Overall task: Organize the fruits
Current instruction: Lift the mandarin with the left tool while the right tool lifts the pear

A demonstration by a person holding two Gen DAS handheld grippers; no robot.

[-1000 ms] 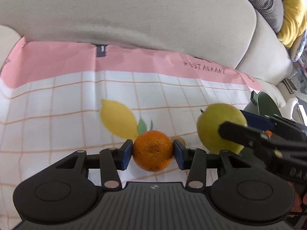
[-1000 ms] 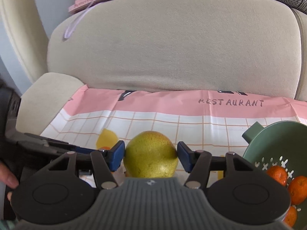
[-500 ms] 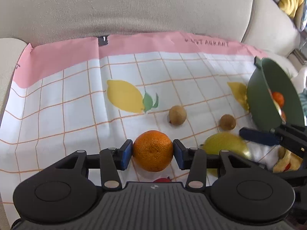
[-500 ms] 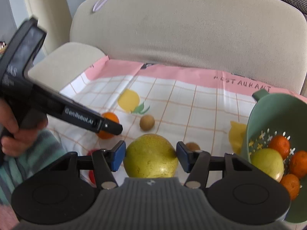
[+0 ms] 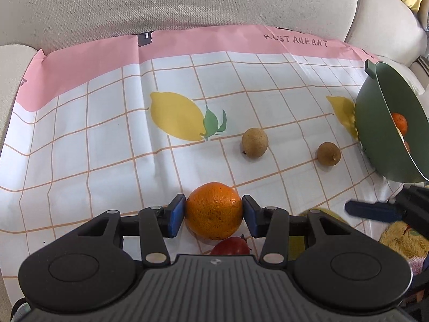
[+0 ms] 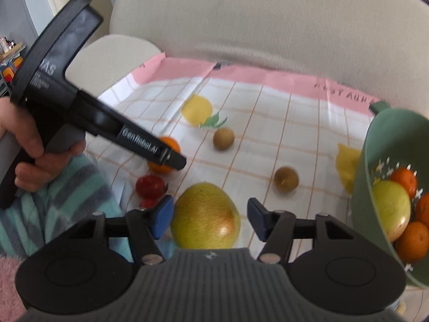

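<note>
My left gripper (image 5: 213, 216) is shut on an orange (image 5: 213, 210) just above the checked cloth (image 5: 107, 123); it also shows in the right wrist view (image 6: 167, 145). My right gripper (image 6: 206, 218) has its jaws spread, with a gap on the right side of a yellow-green pear (image 6: 205, 221) that lies between them. A green colander (image 6: 386, 187) at the right holds several oranges and a pear; it also shows in the left wrist view (image 5: 386, 134). Two brown kiwis (image 5: 254, 142) (image 5: 328, 153) lie on the cloth.
Red fruits (image 6: 150, 185) lie near the cloth's front edge, by a striped blanket (image 6: 67, 201). The sofa backrest (image 5: 187, 0) rises behind the cloth. Printed lemons (image 5: 174, 115) mark the cloth.
Both grippers have pulled back and lowered toward the cloth. The right gripper's jaws have opened off the pear. The left gripper still holds the orange.
</note>
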